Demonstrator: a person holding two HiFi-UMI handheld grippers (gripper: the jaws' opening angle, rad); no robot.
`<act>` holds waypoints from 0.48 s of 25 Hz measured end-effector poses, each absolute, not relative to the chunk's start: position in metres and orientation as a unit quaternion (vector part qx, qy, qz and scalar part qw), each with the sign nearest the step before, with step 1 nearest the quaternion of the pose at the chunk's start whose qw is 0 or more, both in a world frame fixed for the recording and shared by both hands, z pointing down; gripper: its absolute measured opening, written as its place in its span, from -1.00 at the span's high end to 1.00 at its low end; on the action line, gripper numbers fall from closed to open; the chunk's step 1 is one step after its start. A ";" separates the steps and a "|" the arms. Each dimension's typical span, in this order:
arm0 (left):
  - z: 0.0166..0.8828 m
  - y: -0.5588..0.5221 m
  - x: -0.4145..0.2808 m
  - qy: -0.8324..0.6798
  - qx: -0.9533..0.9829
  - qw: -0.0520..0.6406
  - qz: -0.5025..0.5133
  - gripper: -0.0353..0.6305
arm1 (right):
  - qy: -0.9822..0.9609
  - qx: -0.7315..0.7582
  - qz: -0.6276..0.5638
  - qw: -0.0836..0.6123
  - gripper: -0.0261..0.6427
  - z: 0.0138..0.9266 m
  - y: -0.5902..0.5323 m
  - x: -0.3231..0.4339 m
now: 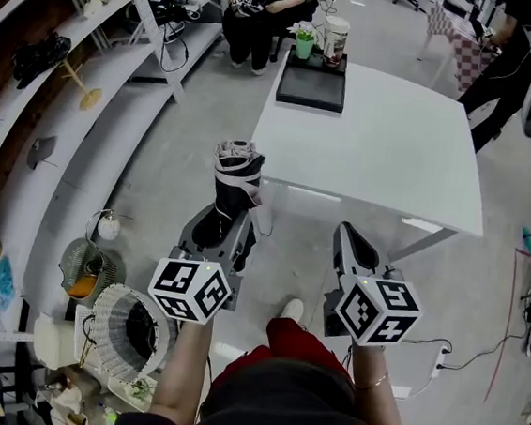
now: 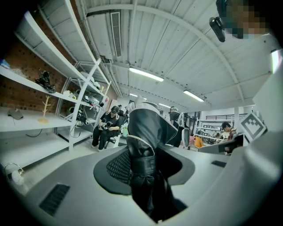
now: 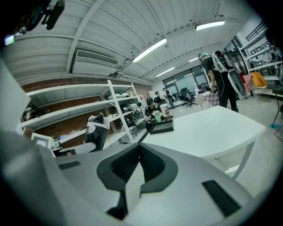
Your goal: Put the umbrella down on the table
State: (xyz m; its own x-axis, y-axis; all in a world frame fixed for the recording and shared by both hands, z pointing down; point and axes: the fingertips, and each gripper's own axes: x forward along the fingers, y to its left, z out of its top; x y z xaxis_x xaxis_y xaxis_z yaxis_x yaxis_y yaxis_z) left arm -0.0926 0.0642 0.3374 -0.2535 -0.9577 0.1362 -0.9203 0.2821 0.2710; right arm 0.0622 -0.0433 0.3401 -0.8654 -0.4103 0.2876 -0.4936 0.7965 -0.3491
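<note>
Black umbrella (image 1: 236,180) clamped upright in my left gripper (image 1: 221,226); right gripper (image 1: 350,236) closed, empty. Table (image 1: 395,145) lies far ahead. Risk: top-heavy umbrella pivots in grip, clips near edge.

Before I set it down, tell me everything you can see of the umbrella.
The umbrella is a compact folding one, collapsed. Its glossy black fabric with pale edging is bunched in folds and cinched by a strap round the middle. It stands roughly upright, clamped low down between the jaws of the left gripper, with its upper end free. Nothing else touches it. In the head view it is above the floor, just short of the white table.
</note>
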 end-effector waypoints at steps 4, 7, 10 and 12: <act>0.338 0.035 -0.113 -0.792 0.590 0.141 -0.064 0.38 | -0.940 0.245 0.215 0.102 0.87 0.342 -0.076 0.052; 0.337 0.011 -0.127 -0.795 0.587 0.142 -0.060 0.38 | -0.938 0.250 0.220 0.098 0.87 0.341 -0.104 0.045; 0.336 -0.012 -0.139 -0.796 0.586 0.140 -0.055 0.38 | -0.937 0.253 0.223 0.092 0.87 0.341 -0.128 0.038; 0.336 -0.022 -0.144 -0.797 0.585 0.138 -0.052 0.38 | -0.937 0.254 0.224 0.090 0.87 0.341 -0.138 0.035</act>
State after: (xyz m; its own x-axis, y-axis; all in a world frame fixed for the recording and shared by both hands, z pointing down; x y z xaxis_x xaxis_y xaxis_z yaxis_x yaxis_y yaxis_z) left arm -0.1437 -0.0224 0.3360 -0.2762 -0.9477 0.1597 -0.9189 0.3091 0.2450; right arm 0.0352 -0.1382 0.3413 -0.8554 -0.4348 0.2816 -0.5152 0.7709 -0.3746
